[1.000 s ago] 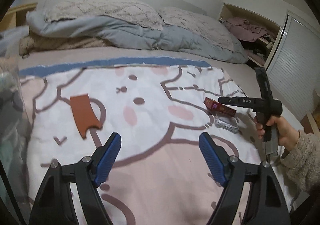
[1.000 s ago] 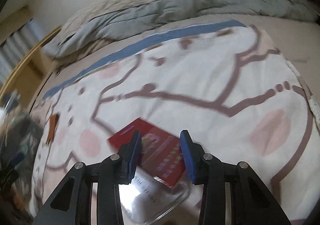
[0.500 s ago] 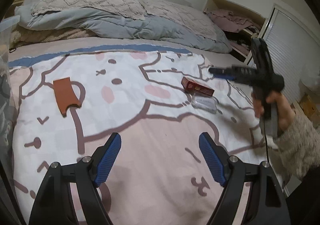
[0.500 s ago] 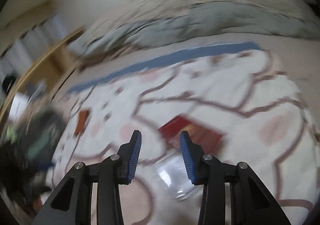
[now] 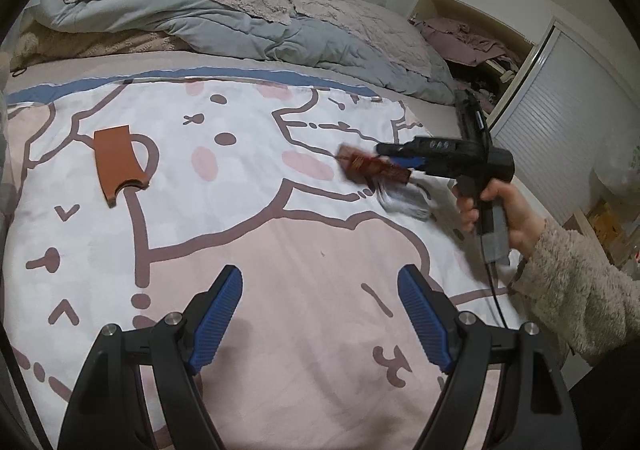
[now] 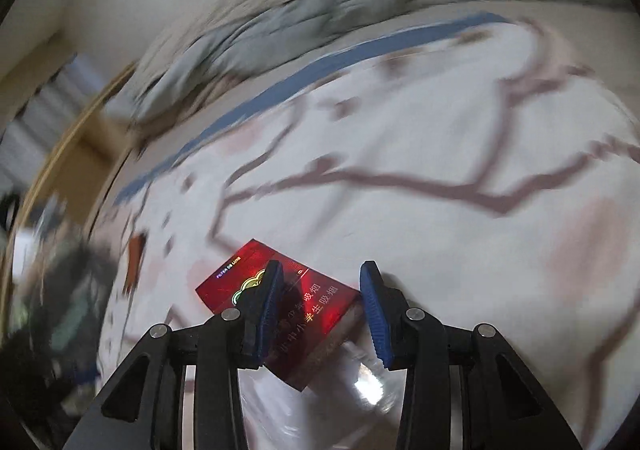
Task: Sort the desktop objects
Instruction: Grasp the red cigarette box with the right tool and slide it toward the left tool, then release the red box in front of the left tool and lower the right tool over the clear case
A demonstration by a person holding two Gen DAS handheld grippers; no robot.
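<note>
Between the blue pads of my right gripper [image 6: 320, 308] sits the red cigarette pack [image 6: 280, 302], lying flat on the bed [image 5: 280, 250] with its long axis running diagonally, from upper left to lower right in the right wrist view, so it crosses the gripper opening at an angle rather than square to it. Jaws are apart; the left pad overlaps the pack's top face, the right pad sits just off its right edge, and I judge nothing is clamped yet. The pack's near end rests on or against a clear plastic case [image 6: 360, 390], whose glare hides the exact overlap. From the left wrist view the right gripper [image 5: 400, 161] is low over the pack [image 5: 372, 169], blurred, with the right hand [image 5: 500, 213] behind it. My left gripper [image 5: 320, 314] hangs wide apart and empty, well short of the pack, so the right arm is clearly the nearer one. An orange leather sleeve [image 5: 118, 165] lies far to the left, well apart from both grippers. A dark cluttered mass at the left edge of the right view is too smeared to identify. Judgement: to grip cleanly I need to rotate the wrist so the pads meet the pack's long sides; risk is catching the plastic case along with it
</note>
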